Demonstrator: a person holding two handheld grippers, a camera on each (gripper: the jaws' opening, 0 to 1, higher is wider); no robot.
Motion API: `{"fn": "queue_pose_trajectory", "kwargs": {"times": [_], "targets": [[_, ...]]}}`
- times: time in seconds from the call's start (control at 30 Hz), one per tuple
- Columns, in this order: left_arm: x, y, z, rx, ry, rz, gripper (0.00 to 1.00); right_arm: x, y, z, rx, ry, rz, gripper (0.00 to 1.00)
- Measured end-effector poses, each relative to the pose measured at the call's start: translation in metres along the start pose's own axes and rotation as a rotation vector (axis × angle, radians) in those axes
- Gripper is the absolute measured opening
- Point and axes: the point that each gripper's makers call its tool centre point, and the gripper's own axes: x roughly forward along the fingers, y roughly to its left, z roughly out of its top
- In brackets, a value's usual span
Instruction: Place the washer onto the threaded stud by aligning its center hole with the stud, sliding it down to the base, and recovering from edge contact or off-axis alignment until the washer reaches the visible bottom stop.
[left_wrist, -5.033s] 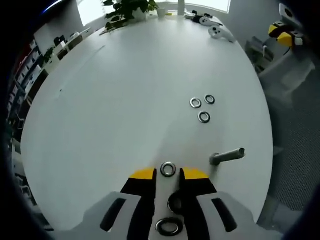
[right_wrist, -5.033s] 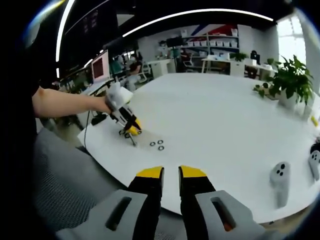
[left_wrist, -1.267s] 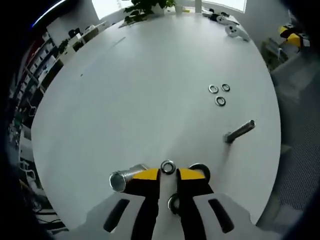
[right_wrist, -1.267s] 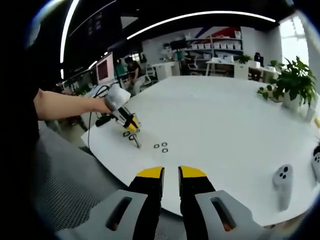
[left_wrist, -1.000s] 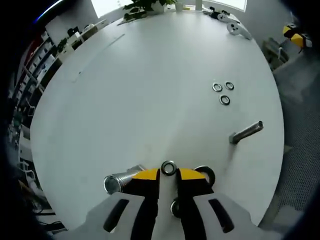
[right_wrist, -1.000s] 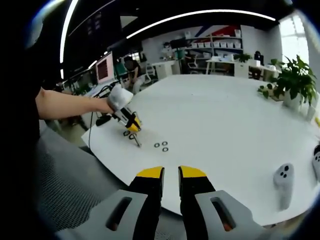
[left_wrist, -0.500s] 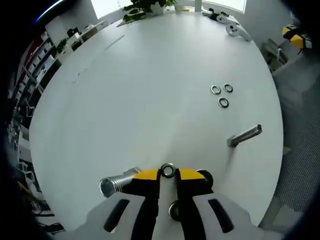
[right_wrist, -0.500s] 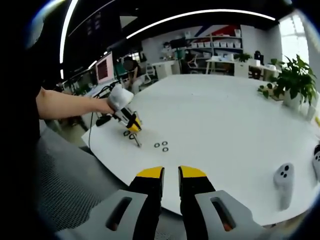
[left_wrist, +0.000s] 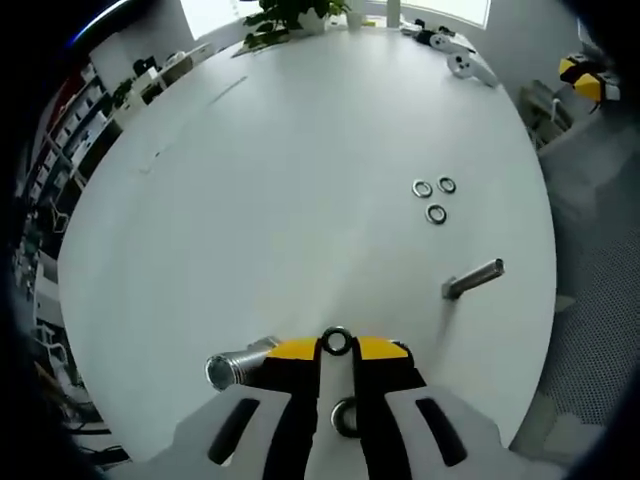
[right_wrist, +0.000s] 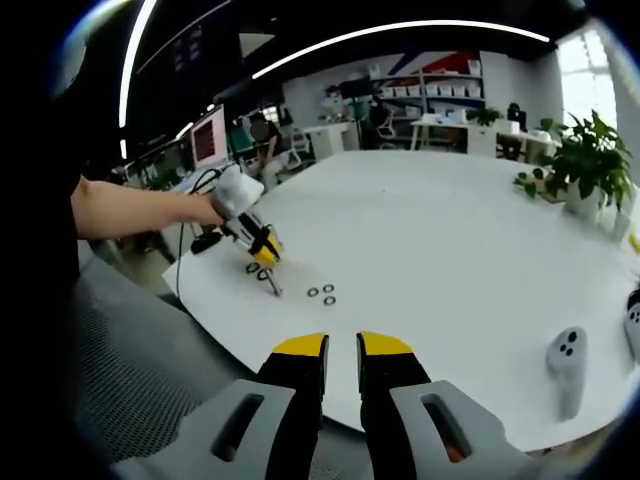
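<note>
Left gripper view: left gripper (left_wrist: 336, 350) pinches a washer (left_wrist: 335, 341) at its yellow tips, jaws nearly closed, low over the white table (left_wrist: 260, 180). A stud (left_wrist: 240, 364) lies just left of the tips, another stud (left_wrist: 473, 280) to the right, three loose washers (left_wrist: 433, 196) beyond; one more ring (left_wrist: 344, 418) sits between the jaws, possibly on the table.

Right gripper view: right gripper (right_wrist: 341, 352) holds nothing, jaws slightly apart, off the table edge. The left gripper (right_wrist: 262, 250) is far off, by the washers (right_wrist: 322, 292).

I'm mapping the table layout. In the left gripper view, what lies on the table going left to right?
Lying stud → washer held in the left gripper → upright stud; the three loose washers overlap that span.
</note>
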Motion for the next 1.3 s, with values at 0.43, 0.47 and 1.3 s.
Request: {"fn": "queue_pose_trajectory", "kwargs": {"times": [0.43, 0.47, 1.3], "targets": [[-0.031, -0.027, 0.025, 0.062, -0.001, -0.056, 0.1, 0.0, 0.0, 0.002, 0.0, -0.011, -0.002, 0.14], [-0.033, -0.029, 0.027, 0.066, -0.002, -0.06, 0.1, 0.0, 0.0, 0.003, -0.001, -0.011, -0.002, 0.14], [-0.038, -0.08, 0.046, 0.131, -0.005, -0.166, 0.1, 0.0, -0.001, 0.005, 0.005, -0.027, -0.007, 0.14]]}}
